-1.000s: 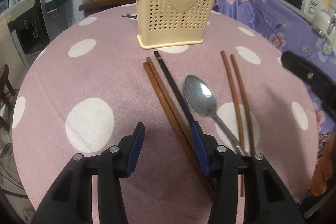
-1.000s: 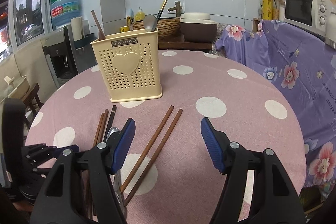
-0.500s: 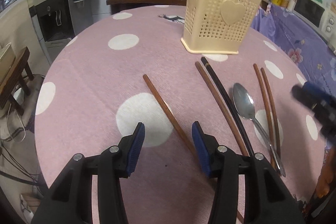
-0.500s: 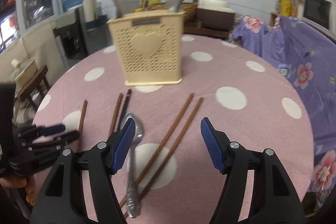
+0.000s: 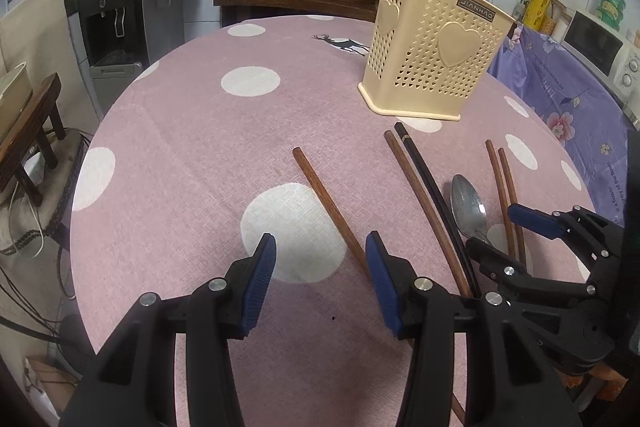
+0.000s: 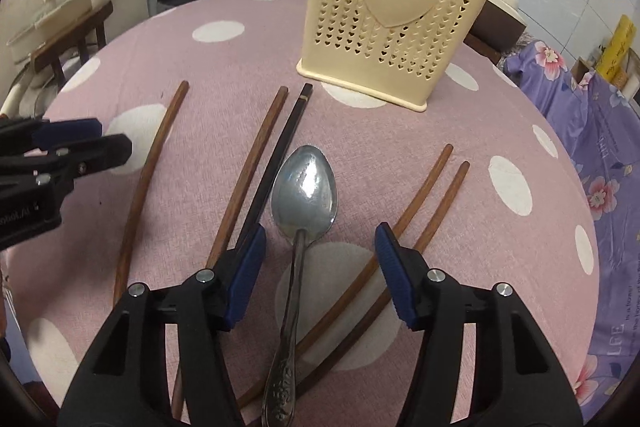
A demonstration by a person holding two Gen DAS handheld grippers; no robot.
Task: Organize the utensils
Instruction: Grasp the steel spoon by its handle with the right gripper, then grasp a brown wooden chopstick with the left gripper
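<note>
Right wrist view: the right gripper (image 6: 320, 259) is now brought low over the metal spoon (image 6: 303, 183), its blue pads spread wide to either side of the spoon's neck and nothing held — a second ago it hung higher and farther back, so a pick of the spoon is judged to be in preparation. One brown chopstick (image 5: 330, 209) has been slid apart from the brown-and-black pair (image 5: 430, 203) and is now framed by the left gripper (image 5: 322, 273), likewise spread and empty. The cream perforated utensil holder (image 6: 394, 11) stands upright beyond the utensils on the polka-dot tablecloth (image 6: 224, 67), a few handles already rising from it. Two more brown chopsticks (image 6: 420, 203) lie just beside the spoon — close enough, it is judged, to be nudged by the right pad when the jaws are closed.
</note>
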